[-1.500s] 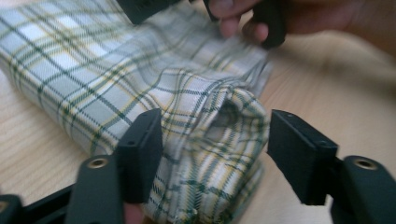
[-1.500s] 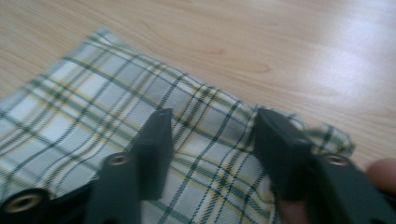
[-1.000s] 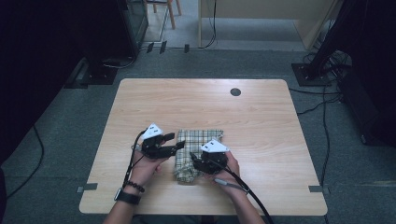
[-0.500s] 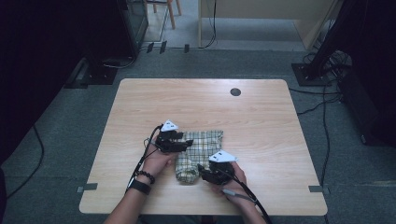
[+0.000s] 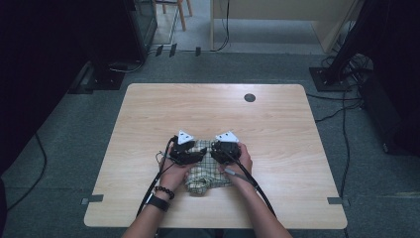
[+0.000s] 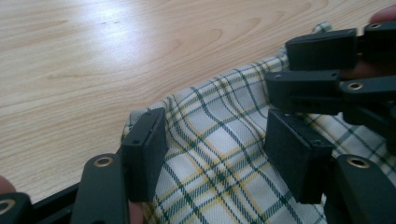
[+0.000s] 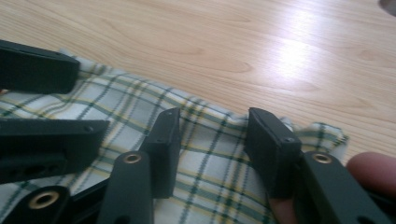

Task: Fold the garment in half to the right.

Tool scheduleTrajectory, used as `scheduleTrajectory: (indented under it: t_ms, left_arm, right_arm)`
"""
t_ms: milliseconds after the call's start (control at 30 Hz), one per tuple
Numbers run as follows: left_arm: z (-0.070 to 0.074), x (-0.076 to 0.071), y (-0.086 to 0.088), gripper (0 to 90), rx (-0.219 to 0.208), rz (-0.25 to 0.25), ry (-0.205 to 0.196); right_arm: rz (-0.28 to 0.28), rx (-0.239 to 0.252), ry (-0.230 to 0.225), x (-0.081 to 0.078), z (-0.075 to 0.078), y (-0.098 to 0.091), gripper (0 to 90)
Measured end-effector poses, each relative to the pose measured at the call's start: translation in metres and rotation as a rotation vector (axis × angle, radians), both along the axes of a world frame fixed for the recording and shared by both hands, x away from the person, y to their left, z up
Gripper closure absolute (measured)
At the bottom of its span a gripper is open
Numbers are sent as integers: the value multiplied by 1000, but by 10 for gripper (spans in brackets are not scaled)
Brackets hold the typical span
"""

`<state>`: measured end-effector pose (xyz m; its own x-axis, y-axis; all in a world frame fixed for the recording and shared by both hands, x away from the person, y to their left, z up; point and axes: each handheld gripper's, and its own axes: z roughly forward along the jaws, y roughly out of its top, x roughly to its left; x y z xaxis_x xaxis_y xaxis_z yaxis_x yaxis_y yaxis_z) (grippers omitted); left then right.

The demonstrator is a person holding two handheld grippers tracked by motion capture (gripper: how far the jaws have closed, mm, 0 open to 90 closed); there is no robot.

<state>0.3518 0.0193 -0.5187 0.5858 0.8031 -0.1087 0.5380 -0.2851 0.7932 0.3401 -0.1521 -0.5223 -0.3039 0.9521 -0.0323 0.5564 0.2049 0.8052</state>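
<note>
Plaid cloth (image 5: 208, 171) is lying on the wooden table (image 5: 148, 114), near its front edge, w/ both grippers sitting side by side at the cloth's far end. High view: since a sec ago the right gripper (image 5: 224, 148) is showing farther up the cloth, now level w/ the left gripper (image 5: 190, 152), which is also sitting a bit farther up. Probably both are lining up on the far hem for a fold or a pull; hard to be sure at this size.

Left gripper view: its jaws are standing apart, pressing nothing. Cloth is spreading between and under the pads (image 6: 145, 151), its folded corner just by the left pad; the other gripper is crowding in at upper right.

Right gripper view: jaws have just been closing, yet they're standing apart w/ cloth between them, the pads (image 7: 271, 149) not yet pinching it. Cloth edge is lying just beyond the tips, bare table past that.
</note>
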Motion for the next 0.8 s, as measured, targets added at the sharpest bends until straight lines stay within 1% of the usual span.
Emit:
scheduleTrajectory:
  t_ms: [33,100,133,167,200,233,267,300,333,367,400,433,467,500,533,567,600,633,700,767,800]
  left_arm:
    - [0,0,1,392,1,0,2]
    - [1,0,4,391,-16,12,9]
    - [3,-1,6,391,-28,22,11]
    - [6,-2,9,388,-41,34,7]
    - [9,-3,11,369,-64,46,2]
    - [13,-4,14,356,-100,52,-2]
    - [18,-5,15,360,-135,57,-5]
    - [21,-6,14,377,-159,63,-7]
    - [24,-6,10,394,-171,67,-7]
    - [24,-6,4,409,-152,74,0]
    - [22,-3,-3,416,-124,87,14]
    - [18,0,-8,419,-116,97,36]
    - [12,4,-11,425,-104,117,63]
    - [7,8,-13,426,-99,138,79]
    - [4,9,-12,429,-101,152,69]
    - [3,8,-11,454,-92,165,60]
    - [3,8,-12,474,-83,165,56]
    - [3,7,-14,475,-57,163,44]
    - [3,6,-17,477,-24,168,26]
    - [3,5,-18,476,-19,173,28]
    - [4,6,-17,476,-23,175,33]
  right_arm:
    - [-8,8,-1,-1,0,-3,576]
    - [-26,27,-16,-3,0,-10,582]
    - [-32,28,-26,-4,0,-14,580]
    - [-39,17,-35,-6,0,-16,568]
    - [-44,5,-44,-8,2,-17,530]
    - [-44,11,-65,-11,6,-19,519]
    - [-43,33,-111,-15,13,-20,521]
    - [-40,71,-153,-20,21,-21,541]
    - [-44,104,-177,-22,28,-20,564]
    - [-52,116,-177,-22,34,-16,589]
    - [-62,115,-157,-20,37,-12,601]
    - [-57,126,-121,-15,36,-8,612]
    - [-62,133,-78,-8,31,-4,629]
    - [-81,120,-41,-2,24,-1,642]
    - [-94,108,-13,2,16,1,647]
    - [-101,87,10,4,8,2,647]
    - [-105,64,21,5,2,3,650]
    - [-103,66,10,4,-1,3,659]
    - [-114,49,-2,1,0,0,663]
    - [-119,43,-6,1,0,-4,666]
    - [-126,27,-15,0,1,-6,668]
